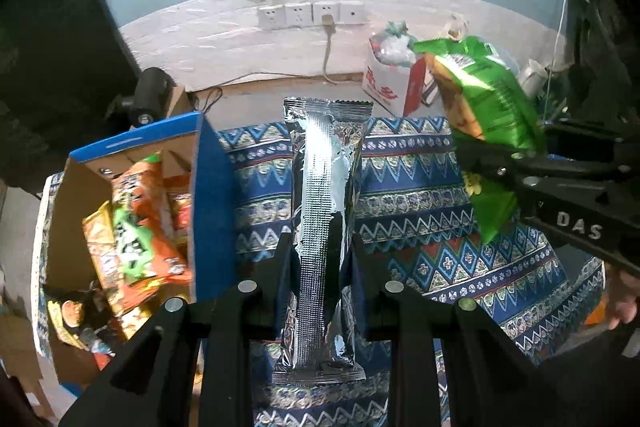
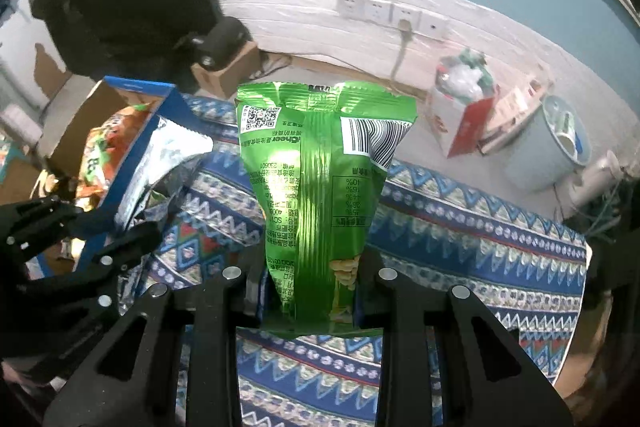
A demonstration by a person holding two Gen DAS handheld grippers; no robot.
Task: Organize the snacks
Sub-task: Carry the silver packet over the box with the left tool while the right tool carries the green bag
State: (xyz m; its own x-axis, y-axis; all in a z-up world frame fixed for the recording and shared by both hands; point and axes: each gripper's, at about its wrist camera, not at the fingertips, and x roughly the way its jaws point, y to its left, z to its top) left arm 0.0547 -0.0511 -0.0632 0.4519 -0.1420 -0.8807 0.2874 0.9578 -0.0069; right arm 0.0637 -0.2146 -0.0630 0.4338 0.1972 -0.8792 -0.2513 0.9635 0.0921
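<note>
patterned blue cloth (image 1: 432, 187) covers the table under both my grippers. at its left edge sits the cardboard box (image 1: 208, 163), blue outside and brown inside, open at the top, already holding orange and yellow snack packs (image 1: 136, 223).

left gripper (image 1: 320, 259): closed on the long silver foil packet (image 1: 326, 211), gripped at about mid-length, seam side facing the camera. it stands along the fingers, lifted off the cloth, just right of the box's blue wall. crimped ends at both ends, skin wrinkled and reflective, no print visible on this side.

right gripper (image 2: 312, 283): closed on the green bag (image 2: 316, 179), pinched near its lower end, so most of the bag stands above the fingers. its back faces me: barcode, qr code, nutrition table, all upside down. puffy, glossy, looks light. it hangs over the middle of the cloth, well apart from the box.

judgement on the step: both packs look bound for the box. silver one is nearer, so it should go in first; clear the blue wall, tip the packet lengthwise into the gap beside the orange packs, release only when it rests. keep the green bag out of the left gripper's path. foil is slippery, so no jerks.
</note>
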